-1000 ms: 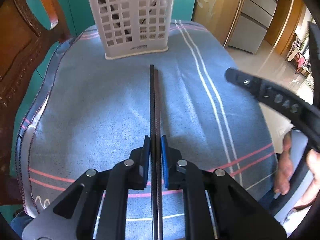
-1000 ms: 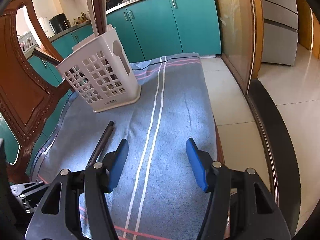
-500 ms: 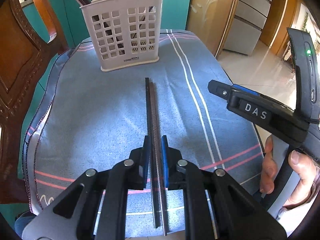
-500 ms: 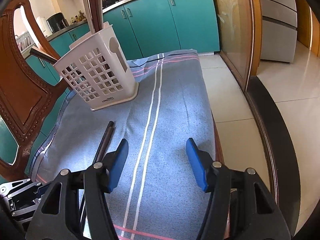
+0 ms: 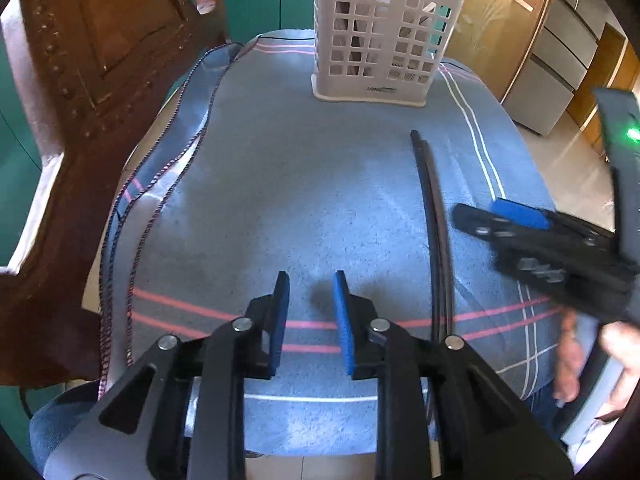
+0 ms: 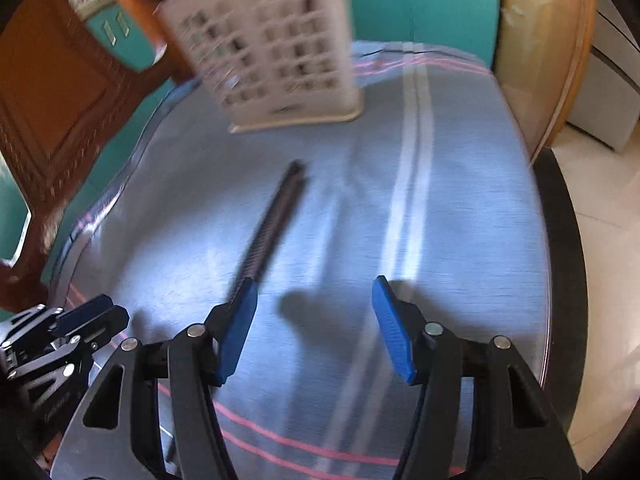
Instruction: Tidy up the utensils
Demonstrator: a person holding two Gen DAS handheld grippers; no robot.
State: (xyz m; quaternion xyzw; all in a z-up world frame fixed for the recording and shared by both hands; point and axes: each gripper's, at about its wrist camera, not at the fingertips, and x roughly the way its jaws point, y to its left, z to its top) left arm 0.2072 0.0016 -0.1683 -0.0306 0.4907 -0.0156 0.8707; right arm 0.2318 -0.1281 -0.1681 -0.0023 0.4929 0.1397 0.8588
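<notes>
A table draped in a blue cloth [image 5: 304, 200] with white and pink stripes carries a white lattice utensil basket [image 5: 380, 36] standing upright at its far end. A pair of dark chopsticks [image 5: 434, 216] lies flat on the cloth, well apart from the basket.

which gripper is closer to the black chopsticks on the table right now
Right. The right gripper hovers open with its left finger at the black chopsticks; the left gripper, open and empty, sits off to their left side.
</notes>
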